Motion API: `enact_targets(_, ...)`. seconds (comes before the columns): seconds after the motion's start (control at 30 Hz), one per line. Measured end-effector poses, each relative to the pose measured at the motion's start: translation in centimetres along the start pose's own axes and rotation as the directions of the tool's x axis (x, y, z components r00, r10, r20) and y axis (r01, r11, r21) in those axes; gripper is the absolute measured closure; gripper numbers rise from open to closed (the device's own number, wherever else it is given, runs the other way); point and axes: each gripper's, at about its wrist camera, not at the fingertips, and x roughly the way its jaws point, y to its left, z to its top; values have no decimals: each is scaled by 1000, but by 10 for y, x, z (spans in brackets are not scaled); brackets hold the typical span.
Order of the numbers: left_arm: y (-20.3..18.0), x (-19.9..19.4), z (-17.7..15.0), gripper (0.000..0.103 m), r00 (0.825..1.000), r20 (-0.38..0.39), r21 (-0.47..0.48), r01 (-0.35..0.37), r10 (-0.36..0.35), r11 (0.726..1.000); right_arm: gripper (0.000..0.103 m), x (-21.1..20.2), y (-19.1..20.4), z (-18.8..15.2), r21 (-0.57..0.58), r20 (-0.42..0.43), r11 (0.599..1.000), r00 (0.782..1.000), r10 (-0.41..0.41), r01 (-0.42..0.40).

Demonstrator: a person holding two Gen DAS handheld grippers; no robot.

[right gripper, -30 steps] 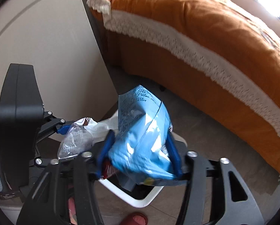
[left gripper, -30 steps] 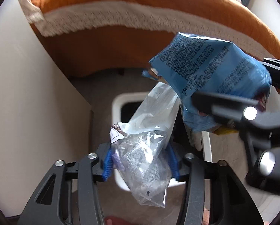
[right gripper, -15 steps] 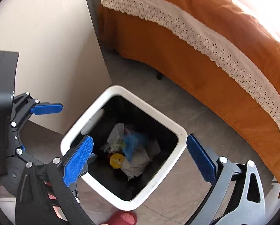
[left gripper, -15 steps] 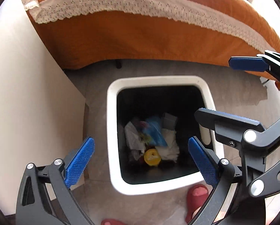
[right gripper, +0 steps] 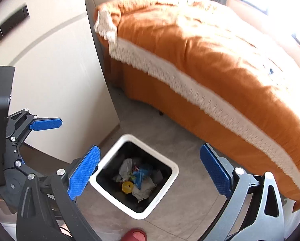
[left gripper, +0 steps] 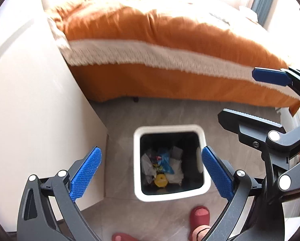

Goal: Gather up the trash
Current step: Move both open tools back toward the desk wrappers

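A white-rimmed bin with a black inside stands on the grey floor below both grippers. Trash lies at its bottom: a blue packet, crumpled white paper and a yellow round piece. My left gripper hangs high above the bin, open, nothing between its blue pads. My right gripper is open and empty too, also above the bin. In the left wrist view the right gripper shows at the right edge; in the right wrist view the left gripper shows at the left.
An orange bed with a white lace band runs behind the bin. A white cabinet panel stands to its left. A person's feet in red slippers are just in front of the bin.
Both grippers opened and let go: the clear plastic bag and the blue packet dropped into the bin. Both hands then rose, so the bin looks smaller and farther below.
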Motion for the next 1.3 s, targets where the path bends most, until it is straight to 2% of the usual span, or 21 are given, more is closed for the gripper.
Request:
enact_targets(0.37, 13, -147, 51, 5, 989, 145, -75, -29, 40, 997, 3, -135, 8, 62, 11, 178, 1000, 984, 5, -7)
enact_targets(0.47, 17, -191, 62, 5, 983, 181, -110, -14, 34, 994, 3, -175, 10, 78, 23, 231, 999, 973, 21, -26)
enact_targets(0.7, 25, -283, 79, 5, 965, 251, -163, -38, 78, 986, 3, -258, 21, 120, -13, 369, 999, 928, 47, -46)
enact_targets(0.9, 44, -352, 80, 5, 934, 322, -212, -90, 156, 973, 4, -304, 45, 152, -67, 460, 993, 880, 119, -99)
enact_targets(1.07, 75, -404, 68, 5, 903, 346, -277, -161, 255, 947, 3, -330, 83, 177, -148, 501, 975, 837, 219, -167)
enact_targets(1.17, 99, -433, 53, 5, 882, 342, -325, -212, 323, 922, 3, -339, 115, 190, -212, 505, 956, 814, 286, -205)
enact_targets(1.3, 136, -469, 29, 5, 853, 317, -404, -274, 414, 873, 3, -350, 158, 203, -302, 500, 917, 776, 384, -259)
